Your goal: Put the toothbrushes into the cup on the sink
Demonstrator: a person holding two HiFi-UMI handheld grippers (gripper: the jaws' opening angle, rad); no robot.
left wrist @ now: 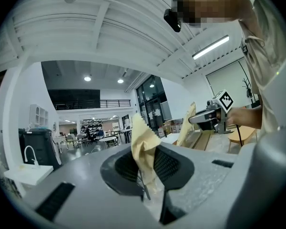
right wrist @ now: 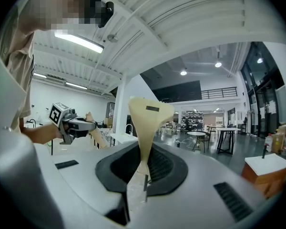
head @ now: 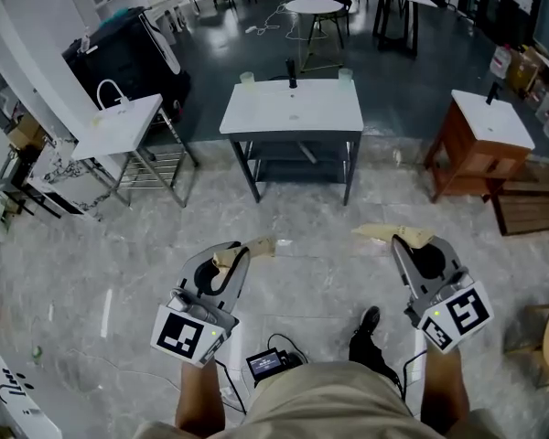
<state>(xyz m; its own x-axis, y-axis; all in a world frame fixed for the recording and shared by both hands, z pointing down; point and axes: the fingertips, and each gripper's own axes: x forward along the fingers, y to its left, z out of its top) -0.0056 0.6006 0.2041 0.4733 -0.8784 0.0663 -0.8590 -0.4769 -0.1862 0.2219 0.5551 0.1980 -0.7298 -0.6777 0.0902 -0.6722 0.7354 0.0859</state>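
Clenching a cream packet [head: 259, 245] in left tongs [head: 231, 259] — a second packet [head: 379, 233] in right tongs [head: 399, 241]. Facing the sink [head: 293, 108], well apart.

The left toothbrush [head: 256, 248] and right toothbrush [head: 391, 234], both in cream paper wrappers, sit pinched between jaws, pointing forward. Well ahead stands a white sink [head: 320, 117]. What look like two pale cups [head: 247, 78] sit at its back corners.
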